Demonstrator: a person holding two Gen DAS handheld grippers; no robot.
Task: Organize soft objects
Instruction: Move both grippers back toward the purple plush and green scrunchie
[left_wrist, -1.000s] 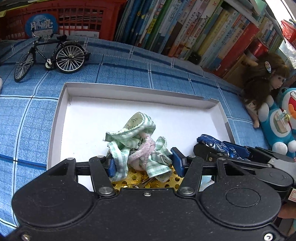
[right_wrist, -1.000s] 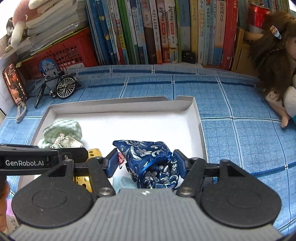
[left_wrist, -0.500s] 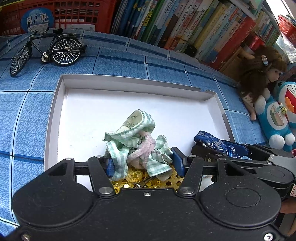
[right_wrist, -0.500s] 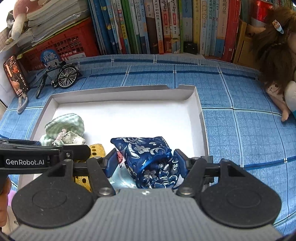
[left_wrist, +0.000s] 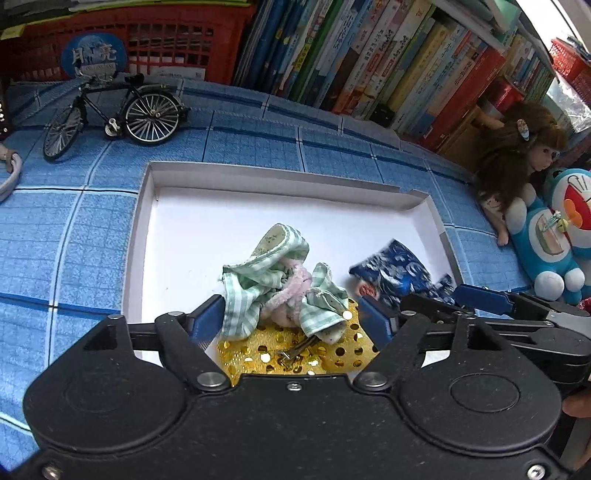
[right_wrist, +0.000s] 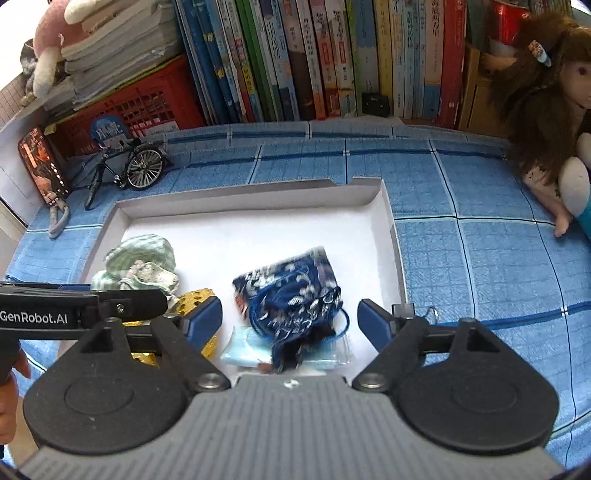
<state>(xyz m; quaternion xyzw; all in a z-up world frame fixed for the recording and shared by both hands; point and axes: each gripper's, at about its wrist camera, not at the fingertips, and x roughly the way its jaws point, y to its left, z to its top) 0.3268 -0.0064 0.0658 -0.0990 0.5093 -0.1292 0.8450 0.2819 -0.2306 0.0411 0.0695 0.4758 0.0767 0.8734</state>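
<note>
Lying inside the white cardboard tray (left_wrist: 147, 221), near its front edge: one green-checked cloth bundle (left_wrist: 269, 280) with a pink fuzzy piece tucked in it, resting partly on a gold sequined pouch (left_wrist: 295, 350). The left gripper (left_wrist: 291, 317) straddles this bundle; its jaws are opening, and the blue pads stand off the cloth on the right side and just at its edge on the left, so the bundle is released.

To the bundle's right, in the same tray: one dark blue patterned pouch (right_wrist: 295, 291), blurred in the right wrist view, its cord trailing, lying over a pale blue packet (right_wrist: 240, 350). The right gripper (right_wrist: 290, 321) brackets this pouch; its jaws are opening too, with clear gaps between both pads and the fabric, so nothing is grasped.

Surface under the tray: a blue checked cloth (right_wrist: 461, 266).

Beyond the tray, far left: a small model bicycle (left_wrist: 114, 114) standing before a red plastic basket (left_wrist: 166, 40).

Along the back: a row of upright books (right_wrist: 314, 55).

Far right: a long-haired doll (left_wrist: 524, 155) leaning beside a blue cartoon cat plush (left_wrist: 554, 243).
</note>
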